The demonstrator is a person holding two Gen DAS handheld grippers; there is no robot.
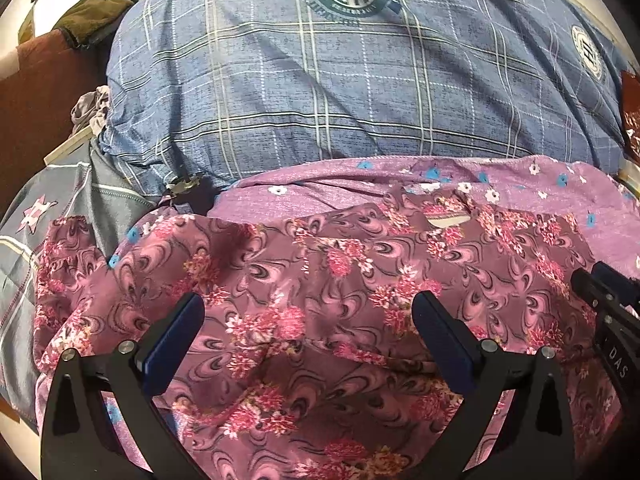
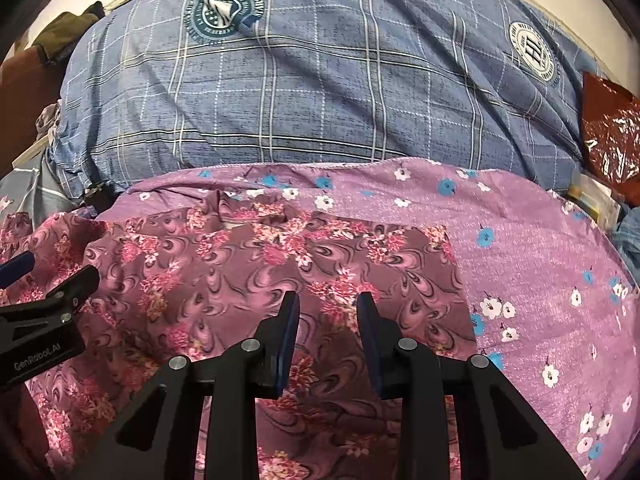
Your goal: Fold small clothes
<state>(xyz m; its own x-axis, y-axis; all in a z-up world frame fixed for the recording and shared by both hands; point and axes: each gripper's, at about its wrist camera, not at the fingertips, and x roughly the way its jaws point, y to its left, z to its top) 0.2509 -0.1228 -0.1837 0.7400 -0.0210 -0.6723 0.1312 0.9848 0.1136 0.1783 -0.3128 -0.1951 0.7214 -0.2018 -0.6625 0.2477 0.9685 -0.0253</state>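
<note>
A small mauve garment with pink flower print lies spread on a purple flowered sheet. My left gripper is wide open just above the garment's middle, holding nothing. In the right wrist view the same garment covers the left and centre, its right edge running down beside the purple sheet. My right gripper is open with a narrower gap, low over the garment near that right edge. Each gripper shows at the edge of the other's view: the right one, the left one.
A big blue plaid quilt or pillow bulges behind the garment. Olive cloth and grey crumpled cloth lie at the far left. A red plastic bag sits at the right. A grey starred sheet lies left.
</note>
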